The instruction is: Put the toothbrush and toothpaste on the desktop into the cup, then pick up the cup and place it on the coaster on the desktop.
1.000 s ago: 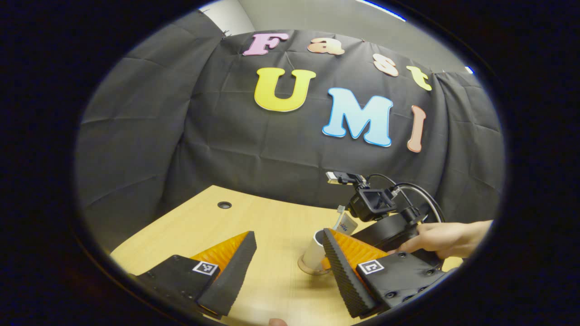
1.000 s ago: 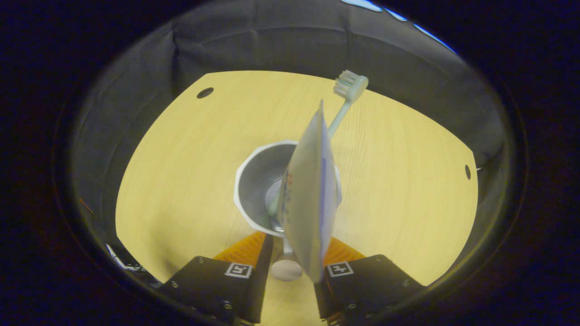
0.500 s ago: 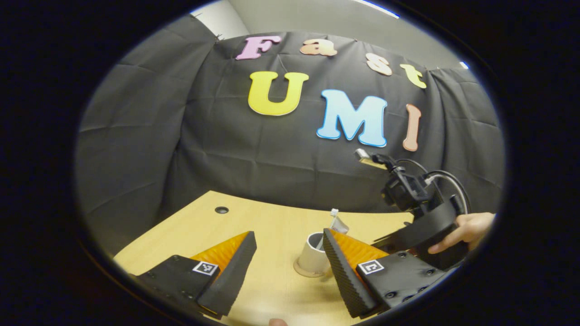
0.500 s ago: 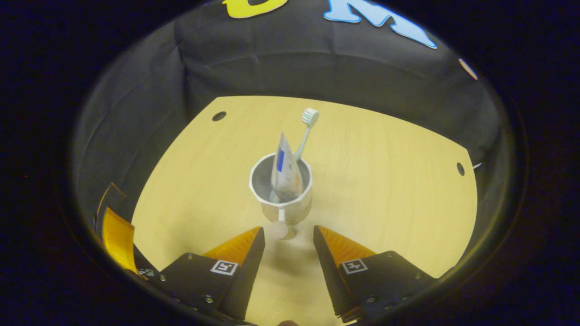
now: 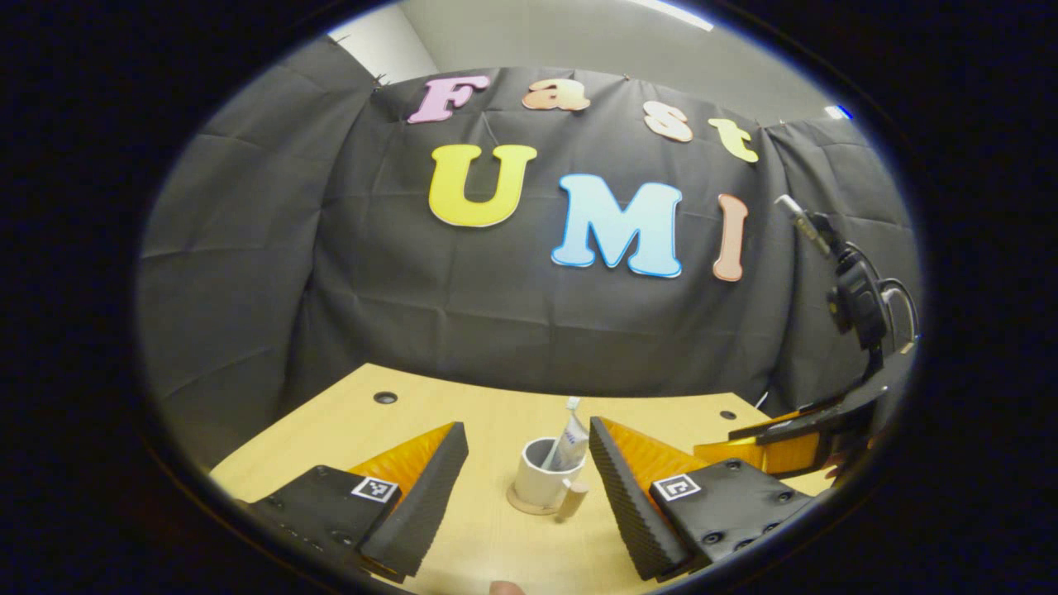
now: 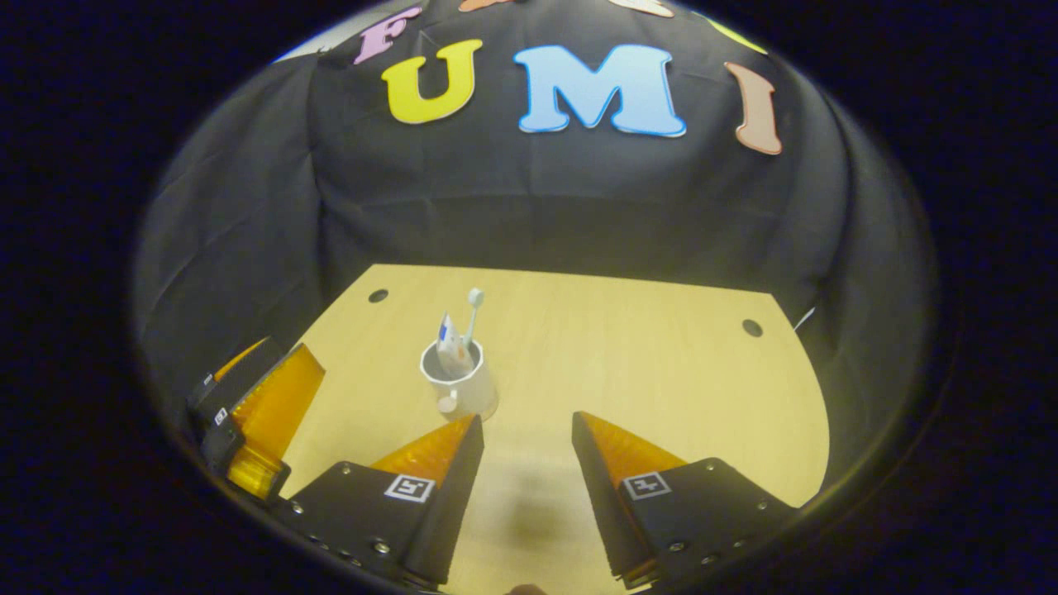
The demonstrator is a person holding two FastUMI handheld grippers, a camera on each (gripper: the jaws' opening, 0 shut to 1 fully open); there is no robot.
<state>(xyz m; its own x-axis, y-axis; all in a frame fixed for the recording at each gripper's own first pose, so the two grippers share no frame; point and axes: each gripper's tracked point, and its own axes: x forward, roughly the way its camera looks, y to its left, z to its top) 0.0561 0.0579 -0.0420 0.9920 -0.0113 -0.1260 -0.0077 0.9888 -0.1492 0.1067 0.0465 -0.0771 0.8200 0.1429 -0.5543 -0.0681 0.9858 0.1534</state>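
A white cup stands upright on a round coaster on the wooden desktop, its handle toward me. The toothpaste tube and toothbrush stick up out of it. My left gripper is open, with the cup a little beyond and between its fingers, apart from both. In the right gripper view the cup holds the toothbrush and the toothpaste. It stands ahead and left of my right gripper, which is open and holds nothing.
The desktop has cable holes at the back left and back right. Black cloth walls close the far side. The left gripper sits left of the cup; the right gripper hangs at the right.
My right gripper, which was close around the cup's handle, has opened and pulled back and up, away from the cup. The cup stays standing on the coaster. The left gripper barely moved.
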